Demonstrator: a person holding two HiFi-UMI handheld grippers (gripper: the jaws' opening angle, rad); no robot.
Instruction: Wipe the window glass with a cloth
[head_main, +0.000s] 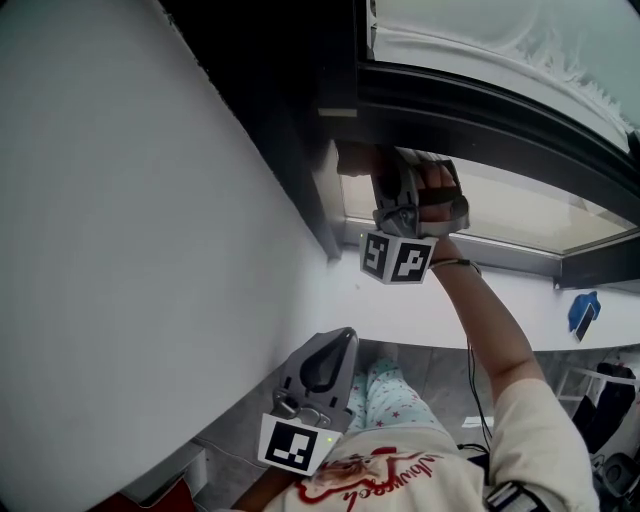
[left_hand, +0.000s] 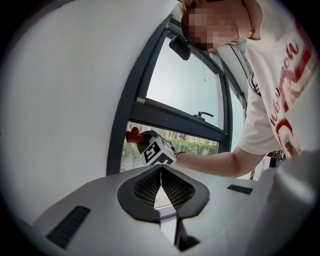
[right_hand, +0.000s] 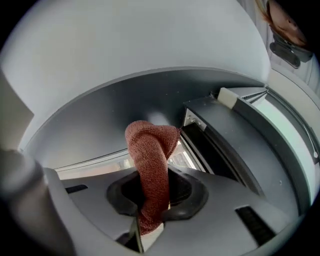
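- Reddish-brown cloth (right_hand: 150, 150) fills the near part of the right gripper view, pinched between the jaws of the right gripper (right_hand: 152, 192), which are closed on it. Its free end stands up past the jaw tips in a rounded fold.
- That gripper is raised to the lower left corner of the window, where the cloth sits close to the lower pane of window glass (head_main: 520, 205) and just beside the dark window frame (head_main: 460, 110). Whether the cloth touches the glass cannot be told.
- From the left gripper view the cloth shows as a red tip at the left edge of that lower pane, with a green hedge (left_hand: 200, 146) visible outside through the glass.
- Above a dark crossbar is a taller upper pane (left_hand: 185, 85), and a black handle (left_hand: 202, 115) sits on the frame.
- Under the window runs a white sill (head_main: 440, 310), and a small blue thing (head_main: 583, 312) lies far to its right.
- Left of the frame a plain white wall (head_main: 120, 200) takes up much of the head view.
- Held low by the person's body and near that wall, the left gripper (left_hand: 161, 172) has its jaws pressed together with nothing between them.
- Grey floor (head_main: 440, 370) shows below the sill.
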